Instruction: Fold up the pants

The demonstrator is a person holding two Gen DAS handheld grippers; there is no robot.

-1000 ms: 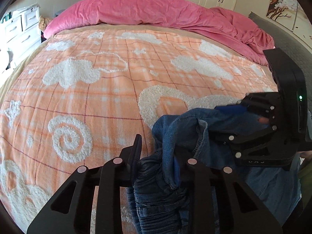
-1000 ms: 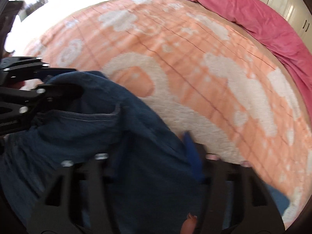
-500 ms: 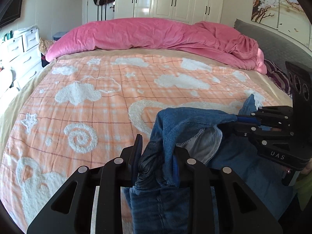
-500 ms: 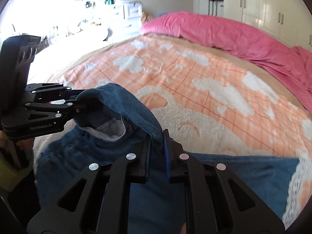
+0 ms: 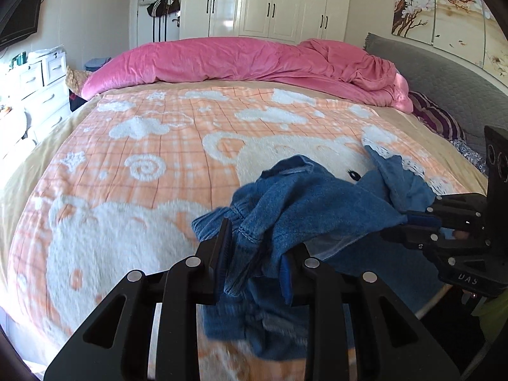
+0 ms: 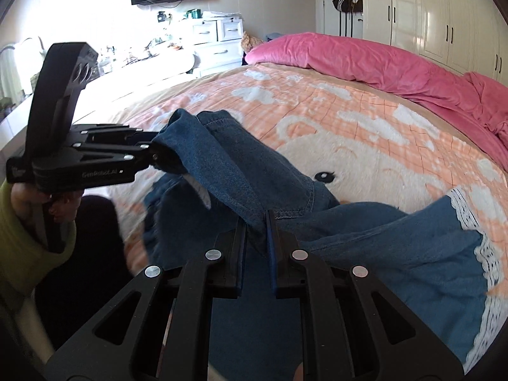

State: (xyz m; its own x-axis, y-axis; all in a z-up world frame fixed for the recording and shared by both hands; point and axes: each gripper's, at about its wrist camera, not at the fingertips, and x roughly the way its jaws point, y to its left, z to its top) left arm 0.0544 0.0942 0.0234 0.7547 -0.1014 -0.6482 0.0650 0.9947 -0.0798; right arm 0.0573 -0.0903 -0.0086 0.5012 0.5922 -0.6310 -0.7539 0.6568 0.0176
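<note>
A bed (image 5: 133, 171) carried an orange plaid blanket (image 5: 177, 146) with a pink duvet (image 5: 241, 60) bunched along its far edge; white wardrobes (image 5: 273, 3) stood behind. The blue pants (image 5: 304, 203) hung above the near edge, lace-trimmed hem on the blanket. The left gripper (image 5: 254, 250) and right gripper (image 6: 255, 238), both angled downward, were each clamped on denim.

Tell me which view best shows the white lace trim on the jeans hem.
The right wrist view: the lace trim runs unobstructed along the jeans hem at right. The left wrist view shows only a short stretch, behind bunched denim.
</note>
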